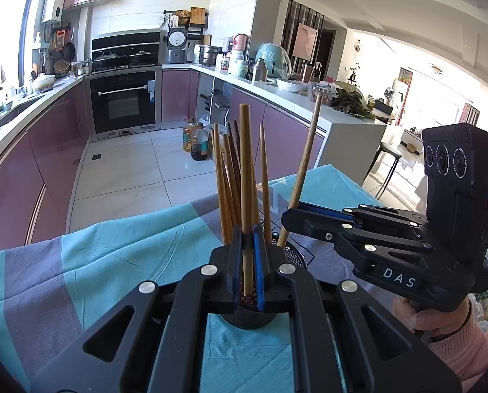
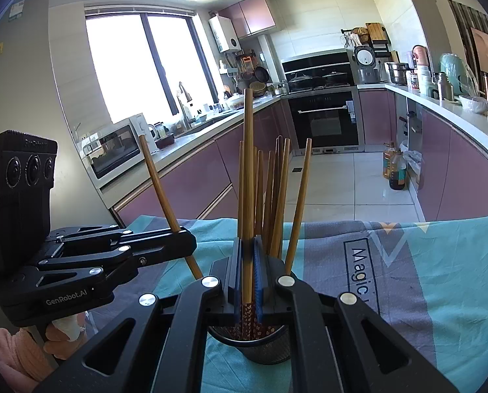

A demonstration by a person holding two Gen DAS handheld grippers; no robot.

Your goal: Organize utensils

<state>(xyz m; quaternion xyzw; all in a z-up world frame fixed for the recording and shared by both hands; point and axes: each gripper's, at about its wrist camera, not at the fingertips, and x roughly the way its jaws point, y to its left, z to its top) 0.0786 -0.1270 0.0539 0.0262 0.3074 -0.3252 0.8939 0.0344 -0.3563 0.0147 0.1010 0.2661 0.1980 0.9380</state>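
Two chopsticks are in hand at once, one in each gripper, both poised over the black mesh holder [image 2: 253, 344] that stands on the teal and grey tablecloth [image 1: 119, 262]. The left gripper [image 1: 249, 262] is clamped on a bamboo chopstick [image 1: 246, 170] held nearly upright, its patterned lower end at the holder's mouth; the right gripper [image 2: 248, 271] pinches another chopstick [image 2: 249, 177] the same way, its red flowered tip already inside the rim. Around them a bundle of chopsticks [image 2: 273, 196] already stands in the holder, leaning at loose angles, so most of the sorting looks done; what seems left is to lower and release these two, and no stray utensils show on the cloth in either view. The left wrist view shows the right gripper from the side, held by a hand [image 1: 434, 314] in a pink sleeve, with its chopstick slanting up toward the counter, and it takes in the bright living room beyond. The right wrist view alone shows the left gripper from the side, the window, the microwave [image 2: 113, 154] and the lettering printed on the cloth.
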